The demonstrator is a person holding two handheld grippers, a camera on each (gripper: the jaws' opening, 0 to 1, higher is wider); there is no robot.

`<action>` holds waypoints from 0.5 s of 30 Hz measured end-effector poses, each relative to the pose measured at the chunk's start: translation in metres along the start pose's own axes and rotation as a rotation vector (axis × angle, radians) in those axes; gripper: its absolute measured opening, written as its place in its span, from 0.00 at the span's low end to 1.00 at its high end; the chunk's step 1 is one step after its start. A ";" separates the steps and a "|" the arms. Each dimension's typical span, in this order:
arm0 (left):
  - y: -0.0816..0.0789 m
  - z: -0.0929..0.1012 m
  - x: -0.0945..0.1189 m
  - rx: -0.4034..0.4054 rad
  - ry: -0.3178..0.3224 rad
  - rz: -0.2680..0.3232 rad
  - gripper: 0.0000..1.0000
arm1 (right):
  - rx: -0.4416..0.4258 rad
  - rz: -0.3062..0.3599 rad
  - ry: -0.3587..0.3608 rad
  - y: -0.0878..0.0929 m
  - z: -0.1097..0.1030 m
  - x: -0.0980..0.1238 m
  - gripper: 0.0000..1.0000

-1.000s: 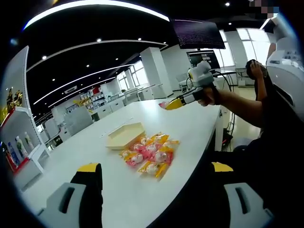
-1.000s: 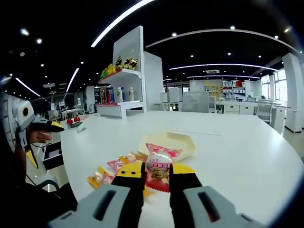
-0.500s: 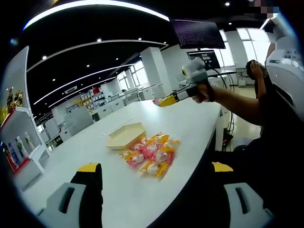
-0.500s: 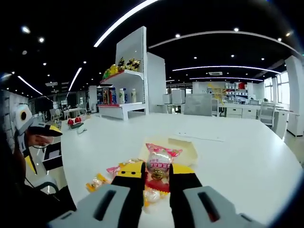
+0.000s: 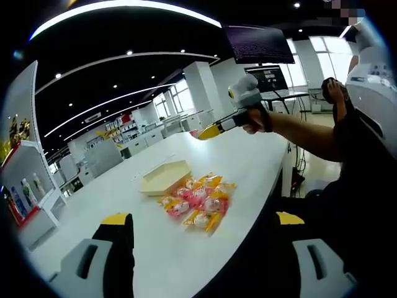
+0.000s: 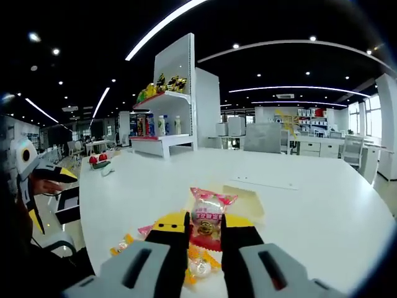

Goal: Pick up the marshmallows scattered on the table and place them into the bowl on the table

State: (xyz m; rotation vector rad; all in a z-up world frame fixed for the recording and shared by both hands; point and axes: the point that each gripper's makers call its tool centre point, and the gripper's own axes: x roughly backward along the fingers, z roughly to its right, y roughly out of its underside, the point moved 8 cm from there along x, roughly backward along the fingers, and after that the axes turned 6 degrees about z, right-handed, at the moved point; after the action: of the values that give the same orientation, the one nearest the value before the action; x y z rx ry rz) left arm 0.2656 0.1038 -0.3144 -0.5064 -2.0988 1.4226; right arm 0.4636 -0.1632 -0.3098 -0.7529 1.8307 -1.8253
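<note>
Right gripper view: right claw (image 6: 206, 233) raised above the table (image 6: 322, 205), jaws closed on a pink-wrapped marshmallow (image 6: 208, 214), gripped low on the packet with the crimped top sticking up between the tips. Beyond it, shallow cream bowl (image 6: 248, 200) on the table, with the heap of other packets (image 6: 198, 264) lying below and near the claw. Left gripper view: left claw (image 5: 205, 231) held wide open near the table edge, empty, well apart from the same heap of packets (image 5: 198, 203) and the bowl (image 5: 165, 177); right claw (image 5: 209, 131) seen high over the far side of the table, carried in a hand (image 5: 255, 120). Likely trouble from here: slippery wrapper pinched by its lower part only, so possible slide out of the jaws during the carry, dropping back among the loose packets or off the table. Release from this height also risky, since the bowl looks shallow and the light packet could bounce or skid over the low rim. Lower approach and release directly over the middle of the bowl judged safer. Heap just beside the bowl, so a careless descent could nudge it.
</note>
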 end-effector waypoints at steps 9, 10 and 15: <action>-0.001 -0.001 0.001 -0.002 -0.001 0.001 0.91 | 0.000 -0.013 0.009 0.003 0.004 -0.012 0.18; 0.000 -0.001 0.000 -0.002 -0.001 0.001 0.91 | -0.001 -0.014 0.009 0.004 0.004 -0.013 0.18; 0.001 0.000 0.000 -0.005 0.005 -0.001 0.91 | -0.007 -0.019 0.012 0.006 0.007 -0.022 0.18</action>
State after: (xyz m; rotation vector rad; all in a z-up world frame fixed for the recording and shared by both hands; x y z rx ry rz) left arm 0.2657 0.1037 -0.3150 -0.5101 -2.0992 1.4143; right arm 0.4842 -0.1544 -0.3174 -0.7661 1.8440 -1.8404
